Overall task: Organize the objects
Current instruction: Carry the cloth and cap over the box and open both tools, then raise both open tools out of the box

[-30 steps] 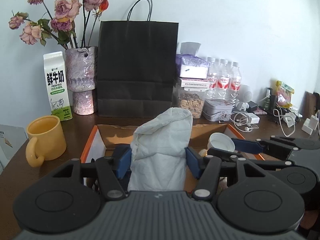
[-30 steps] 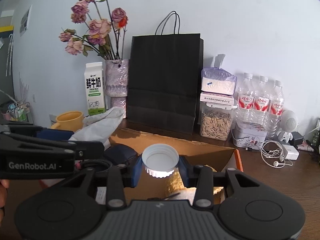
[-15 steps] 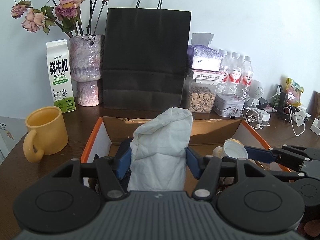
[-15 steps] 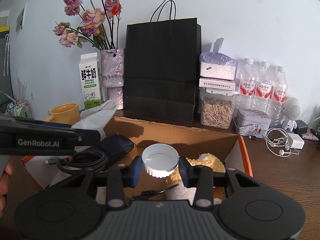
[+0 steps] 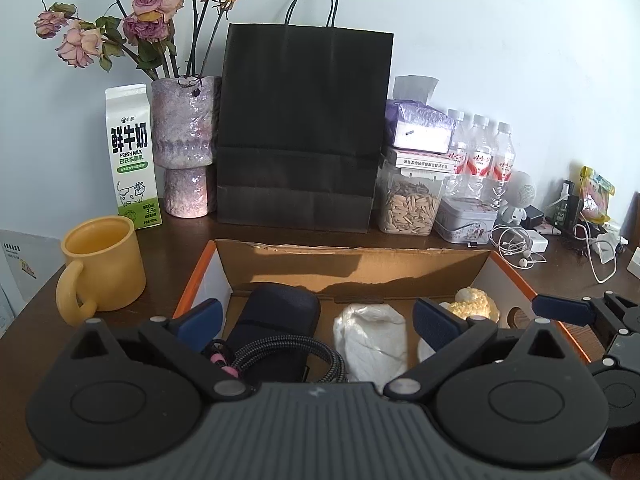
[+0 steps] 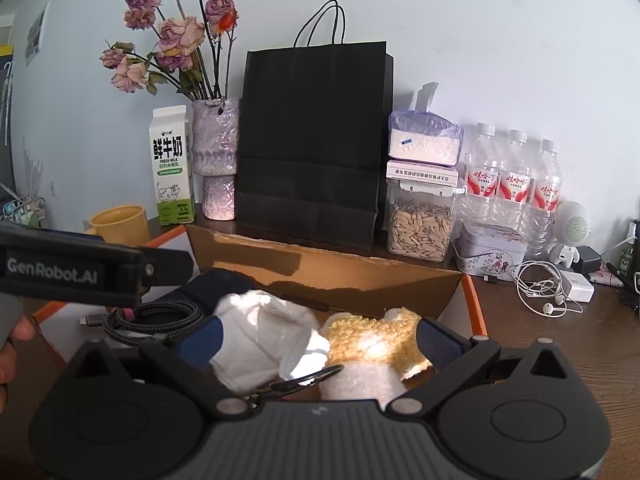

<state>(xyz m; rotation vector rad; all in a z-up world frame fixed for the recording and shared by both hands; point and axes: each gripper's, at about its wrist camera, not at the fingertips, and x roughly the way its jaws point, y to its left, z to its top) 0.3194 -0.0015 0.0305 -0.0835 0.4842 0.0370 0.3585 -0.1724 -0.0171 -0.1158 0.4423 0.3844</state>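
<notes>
**Both grippers spread wide above the cardboard box**

You held your left gripper (image 5: 316, 314) over the near edge of an open cardboard box (image 5: 360, 268) with orange rims, its jaws opening and nothing pressed between the blue pads. Below that gap, inside the box, lay a crumpled white cloth bundle (image 5: 370, 340). To its left sat a dark blue zip case (image 5: 276, 316) with a coiled braided cable (image 5: 288, 350) resting on its near end. To the right of the bundle a fuzzy yellow item (image 5: 476, 306) lay in the box.

Your right gripper (image 6: 318, 338) was also opening, released, with no object clamped. Under it, from that wrist view, the white cloth bundle (image 6: 264, 340) touched the fuzzy yellow item (image 6: 376, 340), and a pale foam-like roll (image 6: 360, 382) sat nearest the camera. Whether the white bottle cap was among these, I cannot tell. The body of your left gripper crossed the left side of that view, with part of your hand (image 6: 12, 344) at the edge.

The box stood on a dark wooden tabletop (image 5: 36, 320). A yellow mug (image 5: 104, 260) stood to its left. Along the far wall, left to right, were a milk carton (image 5: 132, 156), a vase of dried roses (image 5: 184, 144), a black paper bag (image 5: 304, 128), a jar of seeds (image 5: 412, 204) and three water bottles (image 5: 482, 156).
</notes>
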